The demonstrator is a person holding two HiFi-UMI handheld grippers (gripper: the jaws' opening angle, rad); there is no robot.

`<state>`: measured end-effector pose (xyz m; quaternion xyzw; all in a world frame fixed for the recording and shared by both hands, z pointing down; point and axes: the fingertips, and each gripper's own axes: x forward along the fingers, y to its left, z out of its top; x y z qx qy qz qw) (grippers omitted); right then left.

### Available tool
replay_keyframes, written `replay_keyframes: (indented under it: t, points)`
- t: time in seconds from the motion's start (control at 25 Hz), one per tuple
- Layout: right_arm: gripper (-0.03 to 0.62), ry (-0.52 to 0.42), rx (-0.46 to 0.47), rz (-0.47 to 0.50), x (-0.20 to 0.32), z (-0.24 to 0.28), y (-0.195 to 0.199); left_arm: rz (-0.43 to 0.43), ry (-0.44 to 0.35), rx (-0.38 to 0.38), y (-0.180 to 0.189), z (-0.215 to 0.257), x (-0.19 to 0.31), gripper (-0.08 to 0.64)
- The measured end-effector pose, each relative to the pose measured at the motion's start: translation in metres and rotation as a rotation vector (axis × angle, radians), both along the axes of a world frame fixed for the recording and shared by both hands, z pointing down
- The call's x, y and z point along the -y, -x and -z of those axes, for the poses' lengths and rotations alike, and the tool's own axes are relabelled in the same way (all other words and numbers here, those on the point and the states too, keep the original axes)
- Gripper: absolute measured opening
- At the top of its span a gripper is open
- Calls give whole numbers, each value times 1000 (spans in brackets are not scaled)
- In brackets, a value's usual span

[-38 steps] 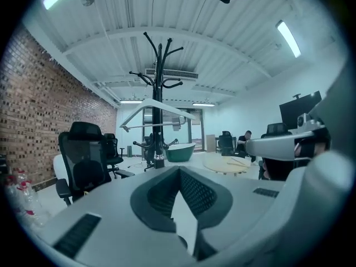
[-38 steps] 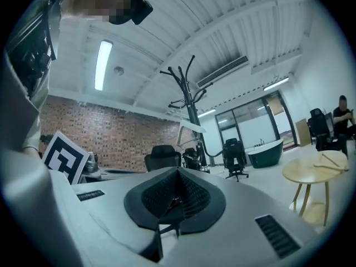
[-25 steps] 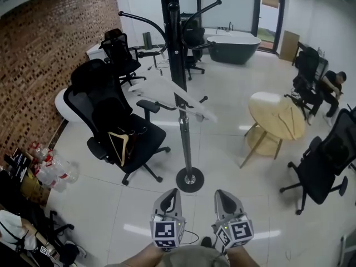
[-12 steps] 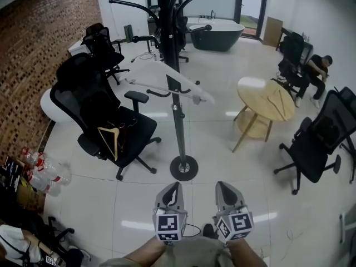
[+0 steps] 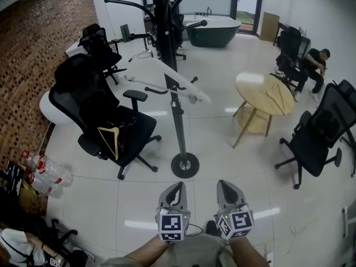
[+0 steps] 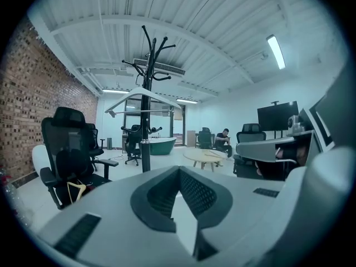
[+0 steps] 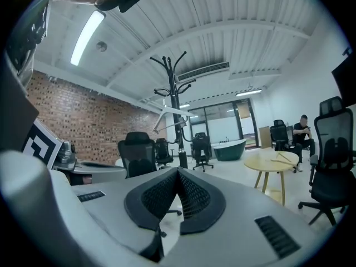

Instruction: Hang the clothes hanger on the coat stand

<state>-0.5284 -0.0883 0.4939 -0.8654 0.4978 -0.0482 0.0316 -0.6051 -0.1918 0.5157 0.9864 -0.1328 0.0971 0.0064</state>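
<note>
Grippers before coat stand, head view. Left gripper point(image 5: 177, 187) and right gripper point(image 5: 223, 184) sit side by side at 6 o'clock, each with its fingers pressed together on nothing. The coat stand point(image 5: 177, 121) rises at 12 o'clock from them. 1 pale clothes hanger point(image 5: 192, 89) hangs on it, tilted, its lower arm toward 4 o'clock. A 2nd, wooden hanger point(image 5: 111, 141) lies on the seat of the black office chair point(image 5: 142, 128) at 10 o'clock. Judgement: the scene fits either a completed hanging or a wooden hanger awaiting pickup. Either way, motion near the stand should stay clear of the tilted hanger's arm, lest it slip off.
</note>
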Motion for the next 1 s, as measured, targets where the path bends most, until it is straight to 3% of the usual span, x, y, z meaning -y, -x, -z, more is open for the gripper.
replay_keyframes:
  t: [1.0]
  points:
    - [6,6,-3,31,-7,0,-3,-9,-21,12,-8,0,-9,17]
